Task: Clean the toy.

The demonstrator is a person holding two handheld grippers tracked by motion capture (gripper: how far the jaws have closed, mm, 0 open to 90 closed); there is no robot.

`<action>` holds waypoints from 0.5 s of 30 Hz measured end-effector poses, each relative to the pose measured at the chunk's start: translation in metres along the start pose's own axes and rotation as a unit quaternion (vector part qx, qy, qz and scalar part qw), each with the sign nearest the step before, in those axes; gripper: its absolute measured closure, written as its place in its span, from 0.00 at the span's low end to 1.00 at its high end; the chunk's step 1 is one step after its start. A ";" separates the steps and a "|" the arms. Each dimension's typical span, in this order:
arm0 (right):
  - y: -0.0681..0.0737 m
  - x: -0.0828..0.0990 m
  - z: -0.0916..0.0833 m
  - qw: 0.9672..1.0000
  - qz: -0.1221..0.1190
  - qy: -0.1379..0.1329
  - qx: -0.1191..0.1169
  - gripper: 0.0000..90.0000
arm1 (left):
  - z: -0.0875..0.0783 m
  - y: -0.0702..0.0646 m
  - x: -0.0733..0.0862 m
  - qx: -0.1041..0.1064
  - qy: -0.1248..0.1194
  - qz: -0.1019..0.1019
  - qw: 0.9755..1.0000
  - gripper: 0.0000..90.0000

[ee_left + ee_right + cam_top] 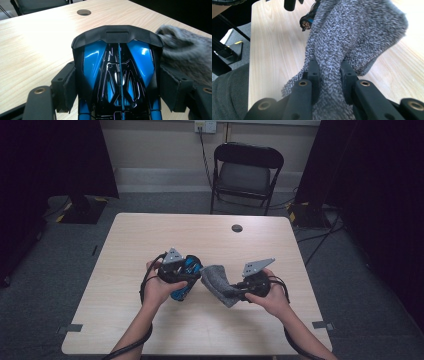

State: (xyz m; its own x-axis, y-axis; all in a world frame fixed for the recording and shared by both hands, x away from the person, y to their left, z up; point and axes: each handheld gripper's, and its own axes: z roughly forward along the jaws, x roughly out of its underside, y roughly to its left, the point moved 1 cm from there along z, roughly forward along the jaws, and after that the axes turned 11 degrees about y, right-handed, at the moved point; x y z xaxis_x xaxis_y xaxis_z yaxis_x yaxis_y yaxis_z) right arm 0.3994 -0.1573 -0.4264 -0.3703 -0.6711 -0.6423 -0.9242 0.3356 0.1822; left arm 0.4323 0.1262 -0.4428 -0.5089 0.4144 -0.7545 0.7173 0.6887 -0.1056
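A glossy blue and black toy car shell (190, 270) (117, 62) sits between the pads of my left gripper (185, 279) (120, 87), which is shut on its two sides above the middle of the table (150, 235). My right gripper (239, 292) (329, 72) is shut on a grey fluffy cloth (217, 280) (354, 30). The cloth bunches out past the jaws and touches the car's right side (182, 52). A small black and blue end of the car (308, 21) shows behind the cloth in the right gripper view.
The light wooden table has a round cable hole (237, 228) (84, 12) near its far edge. A black folding chair (245, 170) stands behind the table, with cables on the grey floor. Dark curtains hang at both sides.
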 end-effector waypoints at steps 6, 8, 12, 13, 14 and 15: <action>-0.002 0.010 -0.011 1.000 0.008 -0.003 0.007 0.84 | 0.000 0.000 0.000 0.000 0.002 0.000 1.000 0.28; -0.008 0.013 -0.018 1.000 0.021 -0.010 0.016 0.84 | 0.000 -0.001 0.000 0.000 0.000 0.000 1.000 0.28; -0.020 0.015 -0.028 0.998 0.048 -0.027 0.038 0.84 | 0.001 -0.004 -0.002 0.002 0.002 0.006 1.000 0.28; -0.023 0.015 -0.030 0.997 0.055 -0.031 0.044 0.84 | 0.002 -0.005 -0.002 0.003 0.000 0.005 1.000 0.28; -0.026 0.014 -0.031 0.996 0.061 -0.033 0.053 0.84 | 0.002 -0.006 -0.003 0.003 0.001 0.007 1.000 0.28; -0.029 0.013 -0.032 0.996 0.066 -0.032 0.058 0.84 | 0.002 -0.008 -0.003 0.005 0.001 0.008 1.000 0.28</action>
State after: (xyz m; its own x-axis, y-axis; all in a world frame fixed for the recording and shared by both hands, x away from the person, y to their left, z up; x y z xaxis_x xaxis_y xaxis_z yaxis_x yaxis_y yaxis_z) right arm 0.4188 -0.1971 -0.4169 -0.4781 -0.5731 -0.6656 -0.8491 0.4954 0.1834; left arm 0.4295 0.1185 -0.4409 -0.4987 0.4262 -0.7548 0.7302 0.6757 -0.1009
